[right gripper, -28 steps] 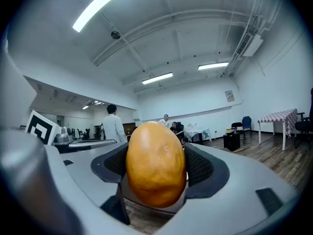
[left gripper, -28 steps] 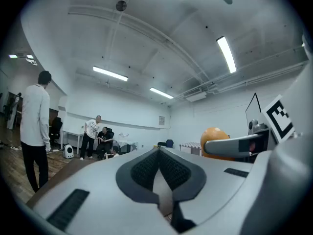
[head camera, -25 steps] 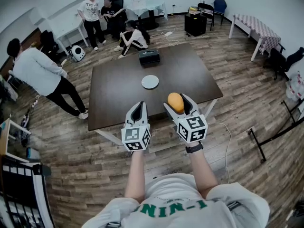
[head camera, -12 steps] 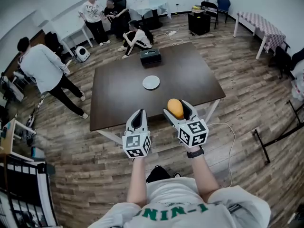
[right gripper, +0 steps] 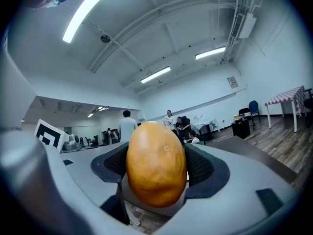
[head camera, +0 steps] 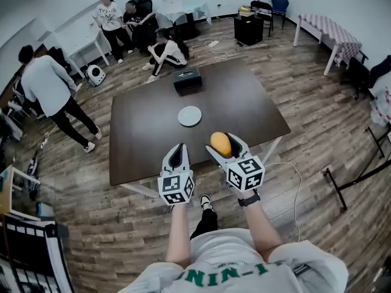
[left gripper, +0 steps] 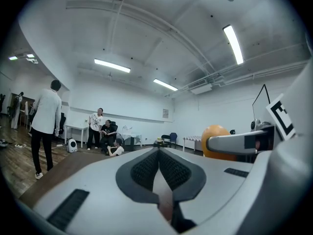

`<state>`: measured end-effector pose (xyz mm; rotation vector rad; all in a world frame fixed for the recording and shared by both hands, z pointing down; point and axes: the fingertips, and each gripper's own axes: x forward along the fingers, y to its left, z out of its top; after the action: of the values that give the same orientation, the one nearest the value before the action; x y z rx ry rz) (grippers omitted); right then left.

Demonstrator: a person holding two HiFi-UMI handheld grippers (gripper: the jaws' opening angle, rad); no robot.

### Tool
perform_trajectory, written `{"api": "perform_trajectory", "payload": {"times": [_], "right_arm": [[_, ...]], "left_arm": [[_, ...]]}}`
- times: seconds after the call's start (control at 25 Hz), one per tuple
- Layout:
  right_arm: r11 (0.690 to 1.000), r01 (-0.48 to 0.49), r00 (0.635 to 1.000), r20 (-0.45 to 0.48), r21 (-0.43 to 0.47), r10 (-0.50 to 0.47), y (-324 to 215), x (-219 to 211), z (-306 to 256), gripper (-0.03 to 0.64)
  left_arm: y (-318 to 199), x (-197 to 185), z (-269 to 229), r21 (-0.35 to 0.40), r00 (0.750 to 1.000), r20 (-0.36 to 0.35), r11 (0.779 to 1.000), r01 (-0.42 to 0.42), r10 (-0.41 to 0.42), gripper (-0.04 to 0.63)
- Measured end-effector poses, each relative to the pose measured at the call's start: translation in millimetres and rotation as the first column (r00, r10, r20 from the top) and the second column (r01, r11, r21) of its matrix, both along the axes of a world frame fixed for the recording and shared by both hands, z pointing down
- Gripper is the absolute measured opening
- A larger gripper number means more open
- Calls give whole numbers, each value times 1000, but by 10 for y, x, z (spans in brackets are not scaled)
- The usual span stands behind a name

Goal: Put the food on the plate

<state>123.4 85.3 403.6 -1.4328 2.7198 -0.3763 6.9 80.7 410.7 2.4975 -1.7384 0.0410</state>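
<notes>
- My right gripper is pinching one orange-yellow oval food, its underside hidden.
- My left gripper is pressing its jaws together, empty.
- One round white plate is sitting central on the dark table.

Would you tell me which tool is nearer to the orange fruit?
Right. The right tool grips the orange fruit between its jaws; the left tool is shut and empty, off to the fruit's left.

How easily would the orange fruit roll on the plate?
Probably easily: the orange fruit is smooth and egg-shaped, and the plate looks flat. It seems firm, with no dents showing where the right gripper's jaws squeeze it.
</notes>
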Motion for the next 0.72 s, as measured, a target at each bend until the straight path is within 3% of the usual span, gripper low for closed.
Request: {"api": "perform_trajectory", "payload": {"times": [0.28,0.72], "right_arm": [[999,-27,999,-41,30,28,-1008,-229,-170,347],[998,-46,996,-79,32,48,-2355,-721,-149,347]], "left_arm": [[-1026,-336,-147,32,1000,24,999,15,-16,15],[-2247,-1057,-212,48,999,-3,997,53,-53,15]]}}
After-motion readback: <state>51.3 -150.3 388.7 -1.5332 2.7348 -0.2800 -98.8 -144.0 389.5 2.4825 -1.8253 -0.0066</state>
